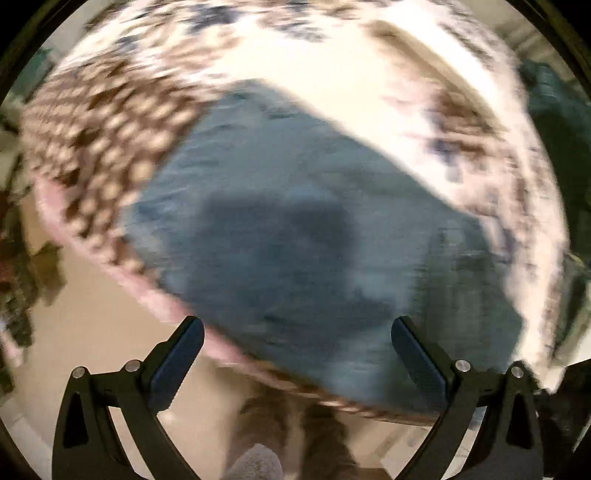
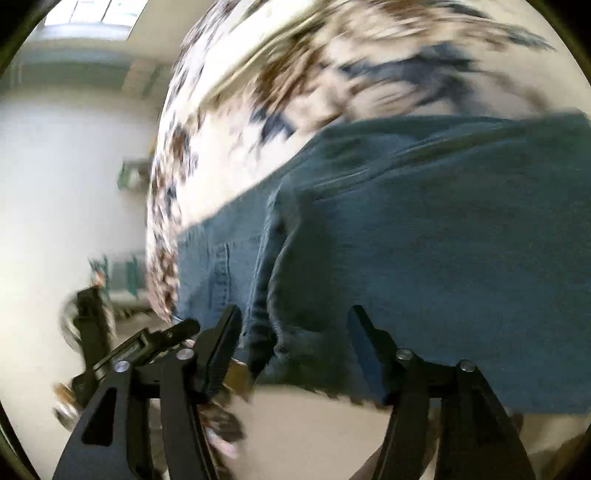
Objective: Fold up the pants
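the jeans (image 1: 295, 229) lie folded into a blue denim block on a bed covered by a patterned cream, brown and navy bedspread (image 1: 110, 122). the block sits close to the near edge of the bed, and part of the denim reaches right to that edge, with the pale floor (image 1: 92, 314) below. both views are smeared by motion, so fine detail in the cloth is hard to read.

the left gripper (image 1: 297, 354) hangs over the near edge of the bed with its two black fingers (image 1: 177, 365) spread wide and nothing between them; a dark shadow falls on the denim in front of it. the right gripper (image 2: 295, 339) is also spread wide, poised at the near edge of the bed, where a thick rolled fold of denim and a stitched seam face the camera. the fabric lies in the gap between its fingers, but i cannot tell whether either finger actually touches it.

beyond the bed's left side in the right wrist view, part of the other black gripper handle (image 2: 147, 343) shows, against a plain white wall (image 2: 66, 166) with a window (image 2: 96, 14) high up.
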Available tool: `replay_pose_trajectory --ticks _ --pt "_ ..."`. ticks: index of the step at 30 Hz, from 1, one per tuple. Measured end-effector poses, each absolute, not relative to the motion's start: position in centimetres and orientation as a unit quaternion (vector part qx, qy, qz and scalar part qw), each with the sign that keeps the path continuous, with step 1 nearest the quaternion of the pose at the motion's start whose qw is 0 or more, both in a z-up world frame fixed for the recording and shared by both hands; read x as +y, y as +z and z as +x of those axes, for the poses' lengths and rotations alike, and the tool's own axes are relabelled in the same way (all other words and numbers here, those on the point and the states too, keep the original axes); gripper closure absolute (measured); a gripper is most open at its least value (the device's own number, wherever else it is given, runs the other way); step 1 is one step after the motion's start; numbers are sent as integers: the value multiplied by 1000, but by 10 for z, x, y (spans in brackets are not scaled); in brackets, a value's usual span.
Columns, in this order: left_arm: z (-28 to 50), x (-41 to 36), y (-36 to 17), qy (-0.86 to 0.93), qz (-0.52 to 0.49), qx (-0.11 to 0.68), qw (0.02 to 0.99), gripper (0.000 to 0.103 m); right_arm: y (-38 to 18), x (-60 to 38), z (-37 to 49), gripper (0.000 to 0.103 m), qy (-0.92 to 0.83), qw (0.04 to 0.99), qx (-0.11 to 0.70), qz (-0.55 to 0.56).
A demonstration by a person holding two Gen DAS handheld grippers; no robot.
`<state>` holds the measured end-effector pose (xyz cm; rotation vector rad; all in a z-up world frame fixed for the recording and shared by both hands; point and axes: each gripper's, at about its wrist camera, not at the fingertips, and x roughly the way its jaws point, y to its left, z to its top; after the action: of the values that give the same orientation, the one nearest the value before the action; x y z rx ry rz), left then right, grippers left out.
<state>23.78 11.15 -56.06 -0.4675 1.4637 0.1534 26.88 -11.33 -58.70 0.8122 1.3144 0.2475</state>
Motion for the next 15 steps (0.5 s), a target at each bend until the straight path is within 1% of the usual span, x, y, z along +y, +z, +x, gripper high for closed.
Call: replay_pose_trajectory --ticks 2,4,6,8,9,10,11,13,14,15 --pt "255 88 -560 32 -225 662 714 0 -587 -154 258 36 75 705 591 386" --pt "261 63 -570 4 -216 668 712 0 -591 -192 244 36 40 695 581 421" --pt "272 35 -582 -15 -185 680 710 0 -594 -222 233 35 -12 699 589 406" --pt "278 10 -601 -6 -132 695 707 0 -600 -242 230 35 -57 699 600 386" --pt "276 3 -606 -3 -111 698 707 4 -607 -249 223 35 -70 696 605 380" --pt "275 -5 -615 -1 -84 702 707 13 -613 -252 223 35 -78 693 614 370" --pt "273 -12 -625 3 -45 710 703 29 -623 -256 221 35 -86 687 628 355" --pt "261 -18 -627 -10 -2 697 717 39 -637 -254 217 36 -94 674 660 319" --pt "256 -18 -626 -14 14 693 721 51 -642 -251 215 35 -97 670 676 290" --pt "250 -17 -627 -20 29 693 720 53 -648 -248 213 36 -105 665 696 249"
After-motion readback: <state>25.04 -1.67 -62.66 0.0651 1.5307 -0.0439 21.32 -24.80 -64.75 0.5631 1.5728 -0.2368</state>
